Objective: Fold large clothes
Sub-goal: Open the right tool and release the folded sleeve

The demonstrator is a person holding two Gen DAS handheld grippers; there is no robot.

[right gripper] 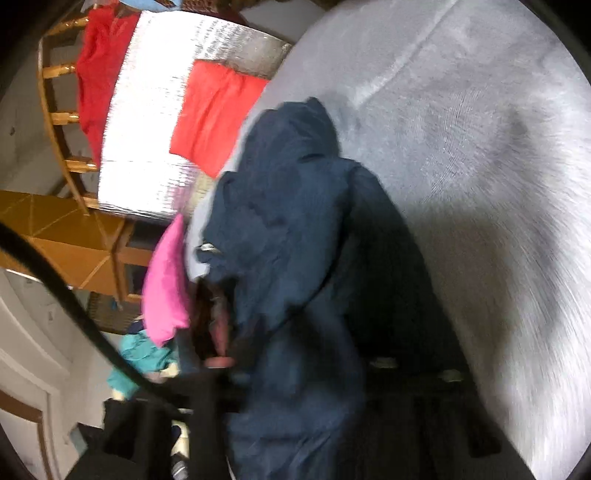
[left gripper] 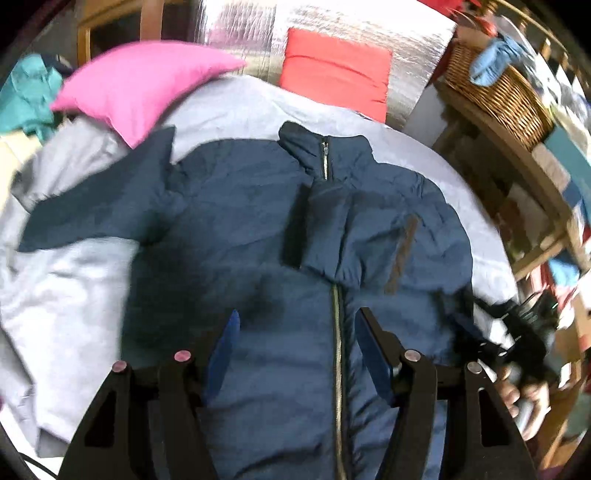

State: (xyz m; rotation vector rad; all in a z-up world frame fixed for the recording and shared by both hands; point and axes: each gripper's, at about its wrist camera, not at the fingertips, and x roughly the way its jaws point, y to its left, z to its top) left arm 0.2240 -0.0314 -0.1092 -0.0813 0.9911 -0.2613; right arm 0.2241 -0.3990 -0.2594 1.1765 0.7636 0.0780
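Observation:
A navy zip-up jacket (left gripper: 258, 229) lies front up on the grey bed sheet (left gripper: 66, 295), collar at the far end. One sleeve (left gripper: 332, 229) is folded across its chest, and the other sleeve (left gripper: 92, 210) stretches out to the left. My left gripper (left gripper: 297, 321) hovers over the lower front beside the zip, open, with nothing between its blue pads (left gripper: 221, 354). My right gripper (left gripper: 517, 328) shows blurred at the jacket's right edge, a hand (left gripper: 524, 398) on its handle. In the right wrist view, navy jacket cloth (right gripper: 295, 229) lies bunched over that gripper's fingers and hides them.
A pink pillow (left gripper: 140, 85) and a red cushion (left gripper: 336, 70) sit at the head of the bed against a silver foil mat (left gripper: 240, 33). A wicker basket (left gripper: 495, 85) stands on wooden shelves to the right. Teal clothes (left gripper: 26, 92) lie at far left.

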